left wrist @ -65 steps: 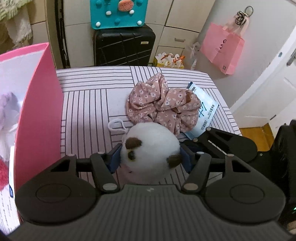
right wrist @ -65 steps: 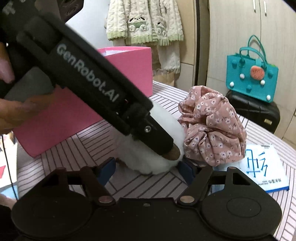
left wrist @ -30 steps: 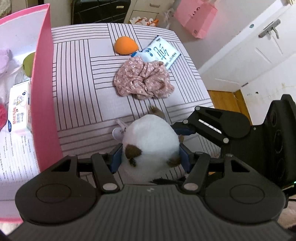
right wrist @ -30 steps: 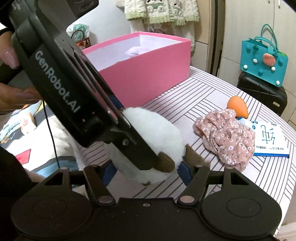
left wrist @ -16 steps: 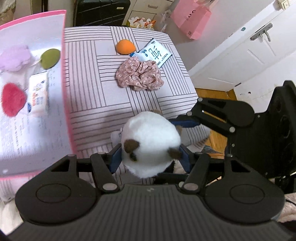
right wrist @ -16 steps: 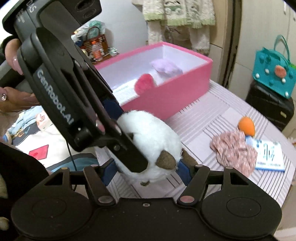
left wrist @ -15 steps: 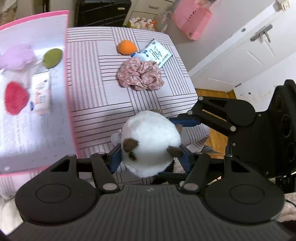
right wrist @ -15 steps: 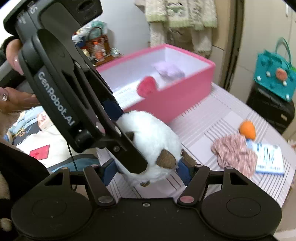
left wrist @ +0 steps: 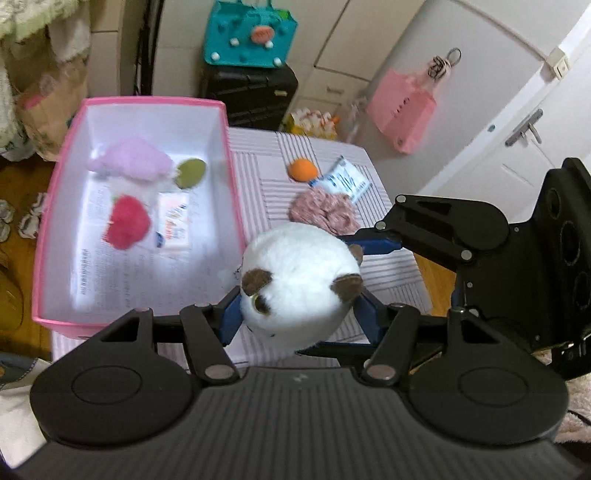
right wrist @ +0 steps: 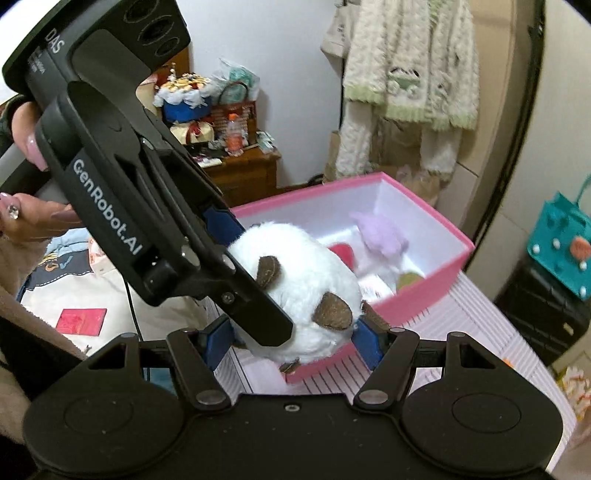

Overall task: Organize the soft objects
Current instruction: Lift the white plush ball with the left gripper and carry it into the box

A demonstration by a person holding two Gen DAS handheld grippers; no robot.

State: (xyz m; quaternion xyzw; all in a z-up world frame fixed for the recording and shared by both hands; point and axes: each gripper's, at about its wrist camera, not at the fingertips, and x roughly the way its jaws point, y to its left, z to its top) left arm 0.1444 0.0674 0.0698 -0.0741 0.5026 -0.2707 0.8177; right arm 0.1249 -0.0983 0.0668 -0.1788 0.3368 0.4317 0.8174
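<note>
A round white plush toy [left wrist: 299, 284] with brown ears hangs in the air, held from two sides. My left gripper [left wrist: 299, 318] is shut on it, with the blue pads [left wrist: 229, 318] pressing on its flanks. My right gripper [right wrist: 293, 345] is shut on the same white plush toy [right wrist: 310, 295], crosswise to the left one. One right finger [left wrist: 376, 242] reaches in behind the toy. The toy hangs over the near corner of the pink box [left wrist: 233, 181], which holds a lilac plush [left wrist: 129, 158], a red plush [left wrist: 127, 225], a green pad [left wrist: 190, 171] and a tissue pack [left wrist: 171, 225].
On the striped table [left wrist: 266, 184] lie a floral scrunchie [left wrist: 323, 212], an orange ball [left wrist: 303, 170] and a white packet [left wrist: 343, 181]. Behind stand a black suitcase [left wrist: 255, 92] with a teal bag [left wrist: 251, 33]. A person's hand [right wrist: 26, 218] holds the left gripper.
Both grippers have risen with the white plush toy held between them and moved towards the pink box. The whole inside of the box has come into view.
</note>
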